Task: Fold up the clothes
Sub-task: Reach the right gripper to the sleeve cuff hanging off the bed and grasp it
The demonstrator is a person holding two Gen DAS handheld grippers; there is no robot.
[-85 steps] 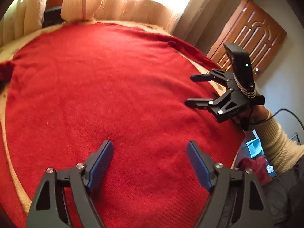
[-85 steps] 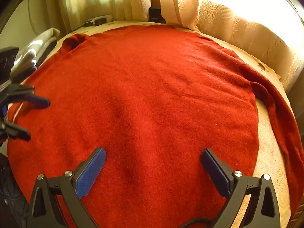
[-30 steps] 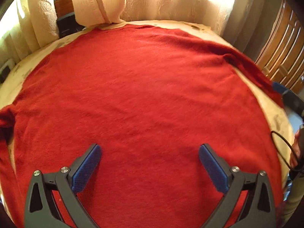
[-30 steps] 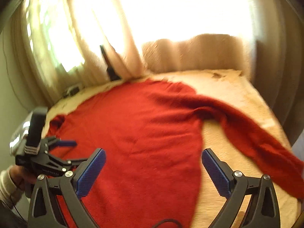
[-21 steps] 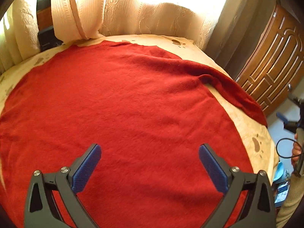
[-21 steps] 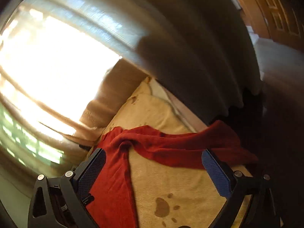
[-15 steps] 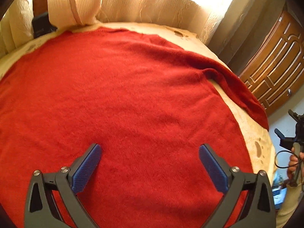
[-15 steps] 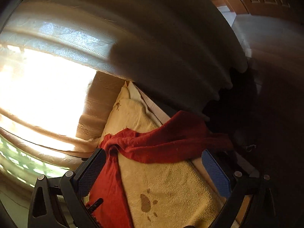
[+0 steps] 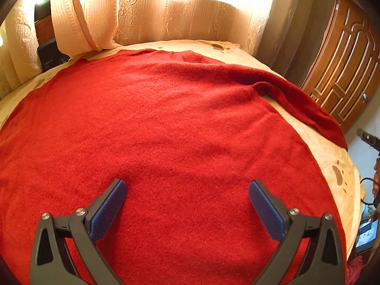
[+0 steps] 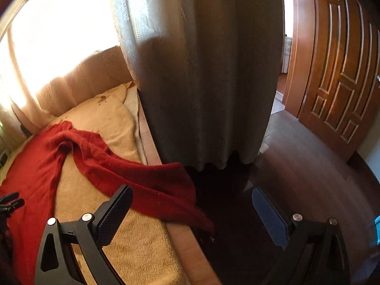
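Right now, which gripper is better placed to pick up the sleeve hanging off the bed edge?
Right. The right gripper is open and points straight at the sleeve draped over the bed edge. The left gripper hovers open over the sweater body, away from that sleeve.

A tan paw-print blanket (image 9: 337,163) covers the bed, with cream lace curtains (image 9: 180,16) bright behind it. A grey drape (image 10: 209,83) hangs to the dark wooden floor (image 10: 308,166), near a carved wooden door (image 10: 344,71).

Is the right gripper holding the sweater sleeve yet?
No. The right gripper is open, with the sleeve lying loose over the bed edge.
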